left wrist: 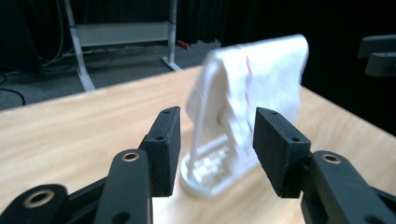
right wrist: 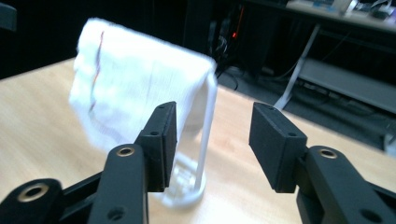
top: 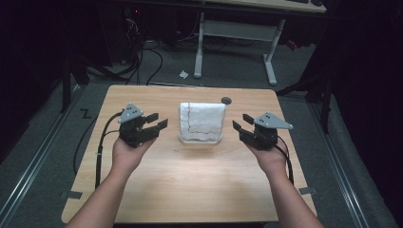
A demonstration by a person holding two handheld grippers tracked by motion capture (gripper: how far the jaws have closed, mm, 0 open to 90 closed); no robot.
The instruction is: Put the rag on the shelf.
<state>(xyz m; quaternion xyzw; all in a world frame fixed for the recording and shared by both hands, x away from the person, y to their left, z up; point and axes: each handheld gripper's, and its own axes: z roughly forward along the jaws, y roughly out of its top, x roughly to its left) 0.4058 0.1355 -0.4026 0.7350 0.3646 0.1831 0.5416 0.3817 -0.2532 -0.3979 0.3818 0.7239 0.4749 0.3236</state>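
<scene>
Left tongs (top: pixel 157 121) held in the person's left hand (top: pixel 127 153) above the left part of the wooden counter (top: pixel 190 190), jaws spread wide with nothing between them, pointing right toward the middle. Right tongs (top: pixel 241 122) in the right hand (top: pixel 271 156) over the right part of the counter, jaws likewise wide apart and empty, pointing left. Each carries a grey three-cornered plate on top and a black cable trailing toward the near edge. Between the two, on the far-middle of the counter, stands a white rack (top: pixel 201 139) with a white cloth (top: pixel 201 118) draped over its top; a thin reddish line runs down the cloth. Both tongs are near the rack but apart from it, one on each side. Left gripper view: rack base (left wrist: pixel 205 179) sits on the wood beyond the open jaws, cloth blurred. Right gripper view: cloth (right wrist: pixel 135 88) hangs over the rack's upright frame (right wrist: pixel 208 130). Beyond the counter, on the grey floor, stand white desk legs (top: pixel 199 47) and dark cables (top: pixel 142 61).
</scene>
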